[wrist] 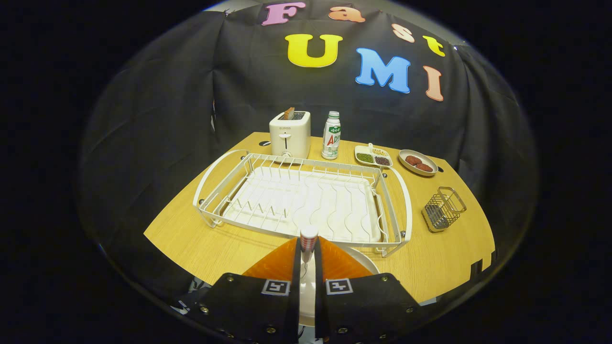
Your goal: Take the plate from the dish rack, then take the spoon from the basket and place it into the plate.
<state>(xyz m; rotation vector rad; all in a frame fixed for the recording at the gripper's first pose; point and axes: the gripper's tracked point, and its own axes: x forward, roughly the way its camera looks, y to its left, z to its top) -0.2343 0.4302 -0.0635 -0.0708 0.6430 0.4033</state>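
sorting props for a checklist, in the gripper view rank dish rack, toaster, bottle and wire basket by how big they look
1. dish rack, by far the largest.
2. toaster.
3. and 4. wire basket and bottle look alike; the basket sits nearer the camera, so no ranking.
The hand-held gripper is shut on the spoon.

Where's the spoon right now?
In the gripper view, the spoon is clamped upright between the fingers of the hand-held gripper, over the white plate at the table's near edge, just in front of the dish rack.

Staged kitchen booth: toaster (pixel 289 134), dish rack (pixel 306 200), wooden table (pixel 201 239).
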